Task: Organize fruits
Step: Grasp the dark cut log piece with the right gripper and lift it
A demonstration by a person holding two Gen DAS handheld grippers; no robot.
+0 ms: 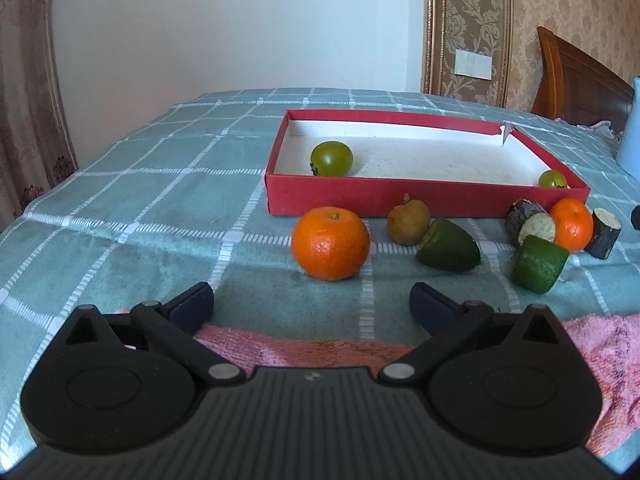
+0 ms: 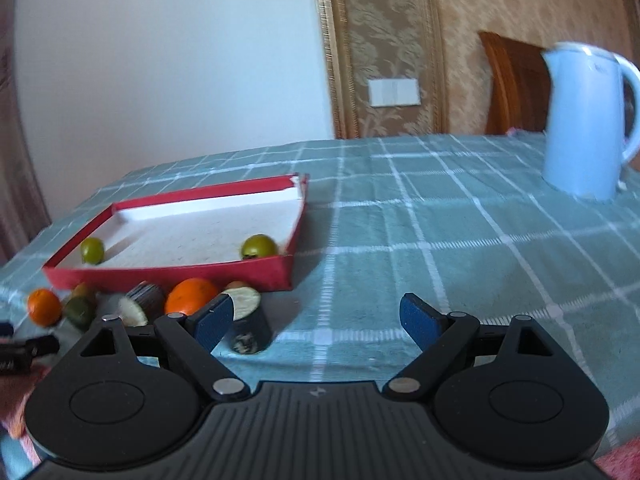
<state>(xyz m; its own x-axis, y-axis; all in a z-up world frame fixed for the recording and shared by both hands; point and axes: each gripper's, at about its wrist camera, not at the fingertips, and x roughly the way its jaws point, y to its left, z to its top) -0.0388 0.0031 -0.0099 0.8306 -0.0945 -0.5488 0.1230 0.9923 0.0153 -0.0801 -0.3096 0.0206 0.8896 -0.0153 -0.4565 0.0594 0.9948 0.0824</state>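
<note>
Left tongs (image 1: 311, 307), right tongs (image 2: 317, 318): black ribbed body, silver pivot screws, blue pads.

Kettle (image 1: 630, 128) cut off at rt edge, rt-view fruit blurred, orange (image 2: 191, 295) partly behind fingers (image 2: 214, 322)

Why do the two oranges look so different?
The left orange lies out in the open in front of the red box, while the right orange is squeezed between dark cut pieces. The left one looks bigger, but it is nearer the camera. Nothing covers the left one; the right one is partly hidden. Both are round, bright orange, and outside the box.
</note>
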